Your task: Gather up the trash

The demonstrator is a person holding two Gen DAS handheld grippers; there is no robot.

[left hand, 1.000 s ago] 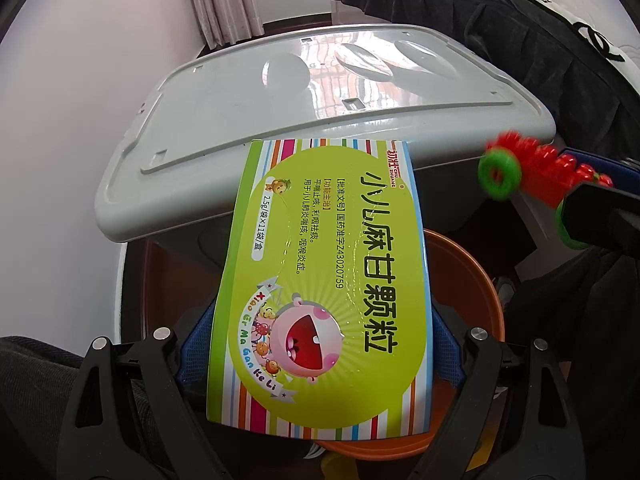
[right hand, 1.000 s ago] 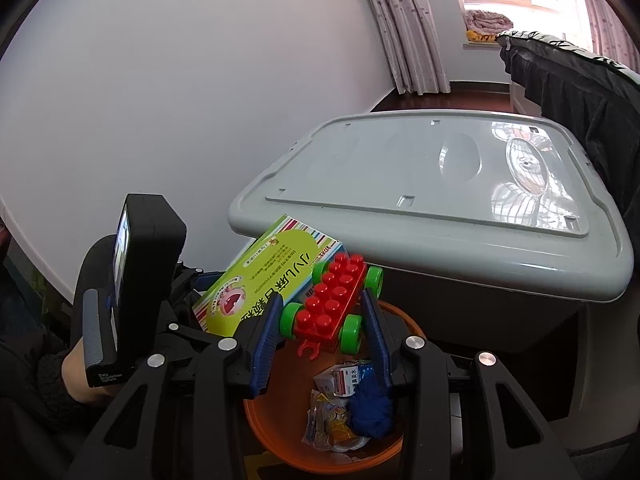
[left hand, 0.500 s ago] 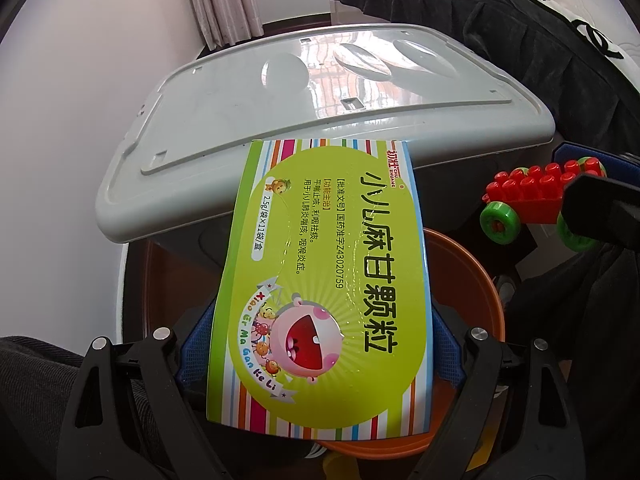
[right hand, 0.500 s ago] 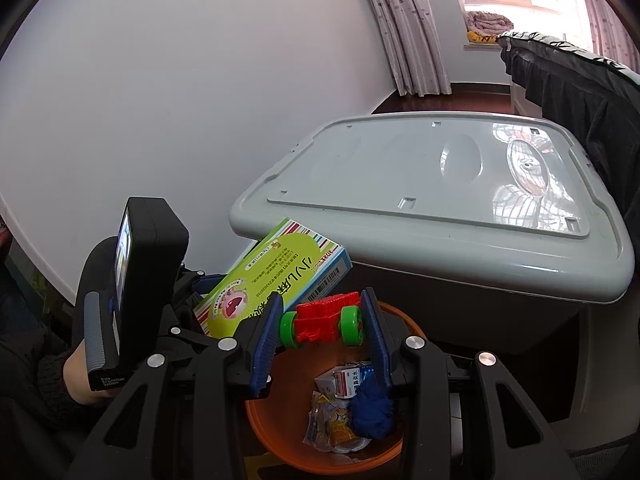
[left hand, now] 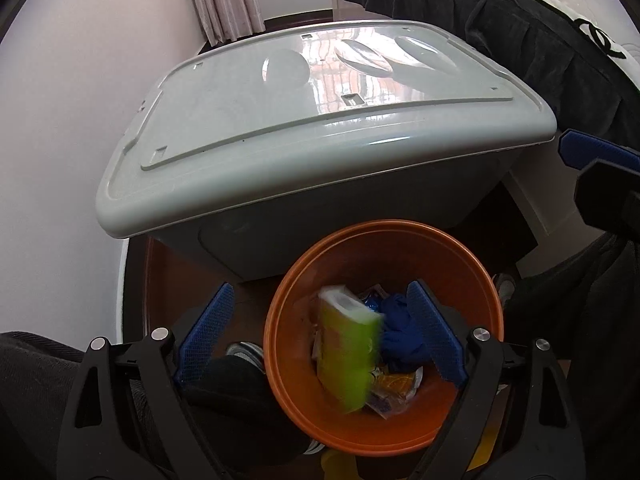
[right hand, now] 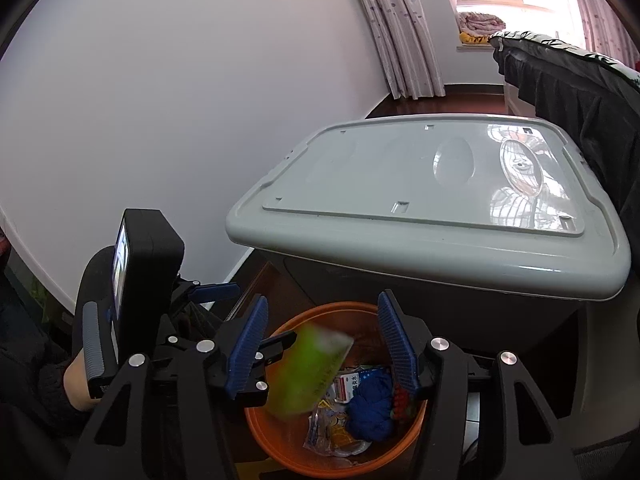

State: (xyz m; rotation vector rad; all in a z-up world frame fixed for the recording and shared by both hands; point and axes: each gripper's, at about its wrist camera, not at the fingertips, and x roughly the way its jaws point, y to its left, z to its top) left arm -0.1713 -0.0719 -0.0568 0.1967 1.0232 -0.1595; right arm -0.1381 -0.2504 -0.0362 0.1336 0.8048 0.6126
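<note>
Fingers (left hand: 208,324) of the left gripper (left hand: 320,336) stood spread wide and released, gripping nothing, and the green box (left hand: 350,350) was blurred between and below them, tipped on end inside the orange bin (left hand: 486,280). The blur suggested it was falling, let go directly over the bin's mouth so that it would land among the trash. Seen from the right wrist, the same box (right hand: 310,372) hung between the right gripper (right hand: 324,344) fingers' line of sight and the bin rim (right hand: 412,432), with both blue pads (right hand: 248,344) parted and empty as well.

Beneath the box lay a blue cloth bundle (right hand: 370,404), crinkled snack wrappers (right hand: 332,428) and a small printed carton (right hand: 346,386); a red studded piece (right hand: 400,402) showed just beside the right-hand pad, against the bin wall.

Beyond the fingertips, a grey storage tub with its lid (left hand: 320,120) on stood just behind the bin, its lip overhanging the far rim. That overhang would crowd any approach from ahead. A dark quilt (left hand: 520,40) draped off to the right of the fingers, and a white wall (right hand: 160,100) closed the left.
</note>
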